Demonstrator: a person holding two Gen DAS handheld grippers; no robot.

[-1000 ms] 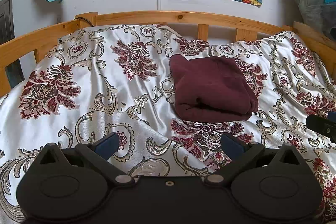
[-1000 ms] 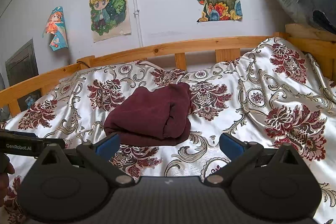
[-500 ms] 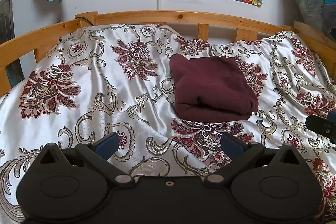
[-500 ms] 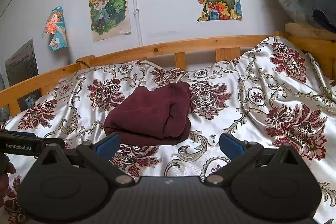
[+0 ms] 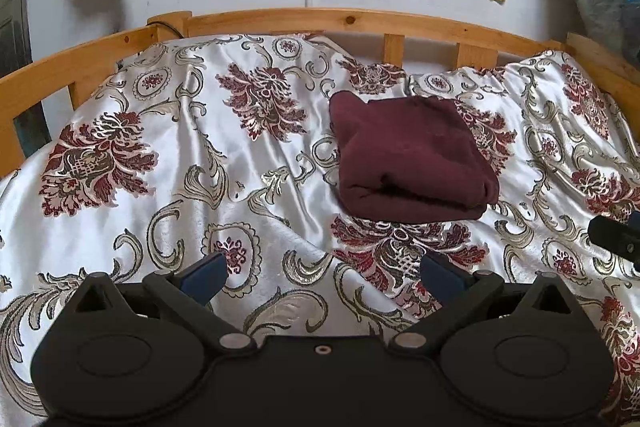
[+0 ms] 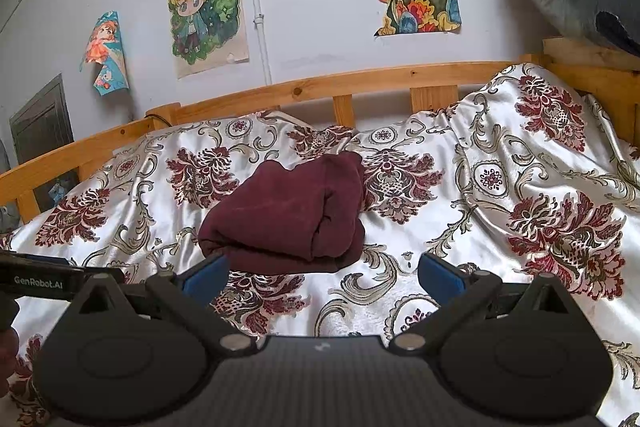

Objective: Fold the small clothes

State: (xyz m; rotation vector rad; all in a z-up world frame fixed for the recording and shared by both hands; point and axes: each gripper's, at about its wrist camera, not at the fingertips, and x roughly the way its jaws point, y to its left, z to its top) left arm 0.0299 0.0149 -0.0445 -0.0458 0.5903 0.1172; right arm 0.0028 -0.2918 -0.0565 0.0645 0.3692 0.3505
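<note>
Both the left gripper [image 5: 322,273] and right gripper [image 6: 322,271] are wide open; the folded dark-red soft cloth [image 5: 412,159] looks lumpy, so it may flop open.

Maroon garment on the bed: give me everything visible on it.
The maroon garment is a soft, thick-looking knit or fleece, plain dark red, folded into a compact, roughly rectangular bundle with stacked layers showing along its near edge. It lies flat on the floral satin bedspread, near the middle. Neither open gripper touches it.
</note>
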